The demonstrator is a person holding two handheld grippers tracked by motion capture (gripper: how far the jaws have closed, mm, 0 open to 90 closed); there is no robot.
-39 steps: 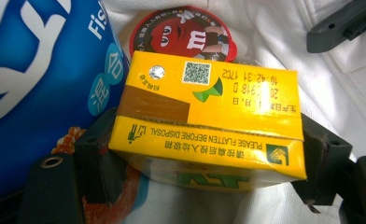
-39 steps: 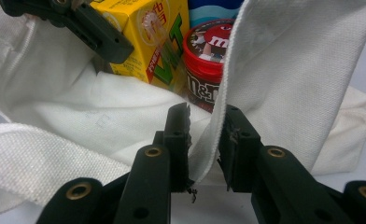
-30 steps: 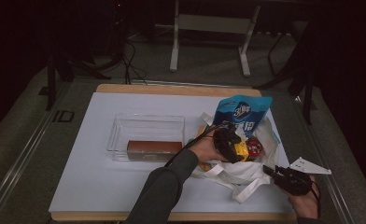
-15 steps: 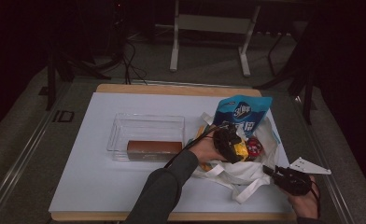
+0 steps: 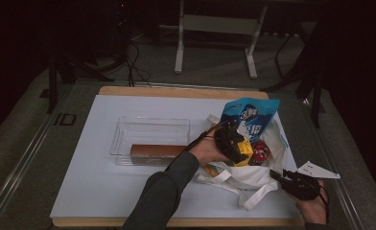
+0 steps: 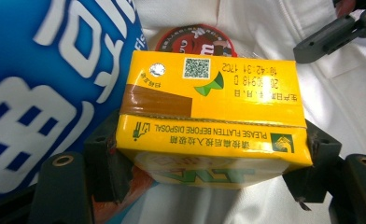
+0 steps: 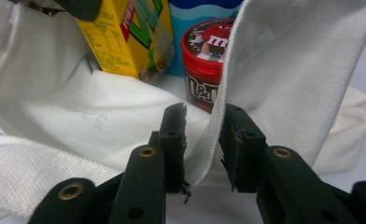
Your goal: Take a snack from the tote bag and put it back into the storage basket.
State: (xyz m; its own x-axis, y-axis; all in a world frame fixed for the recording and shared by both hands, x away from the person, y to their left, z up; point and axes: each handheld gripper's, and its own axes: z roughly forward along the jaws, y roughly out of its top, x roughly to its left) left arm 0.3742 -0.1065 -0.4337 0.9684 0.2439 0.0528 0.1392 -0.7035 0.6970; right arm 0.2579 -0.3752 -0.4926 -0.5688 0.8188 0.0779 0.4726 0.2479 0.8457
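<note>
The yellow drink carton (image 6: 214, 121) sits clamped in the left tool (image 5: 234, 143) just above the white tote bag (image 5: 253, 175), beside the red candy tub (image 5: 259, 151). Best lifted straight up, clear of the blue packet (image 5: 248, 115). The right tool (image 7: 203, 140) has been loosening, its pads slack around the bag's rim.

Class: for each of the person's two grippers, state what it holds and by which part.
Left gripper: yellow drink carton, clamped by its sides. Right gripper: jaws opening around the white bag edge.

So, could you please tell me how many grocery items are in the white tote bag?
3: a blue snack bag standing at the back, a red candy tub in front of it, and a yellow drink carton clamped in the left tool. More may lie hidden under the cloth.
</note>
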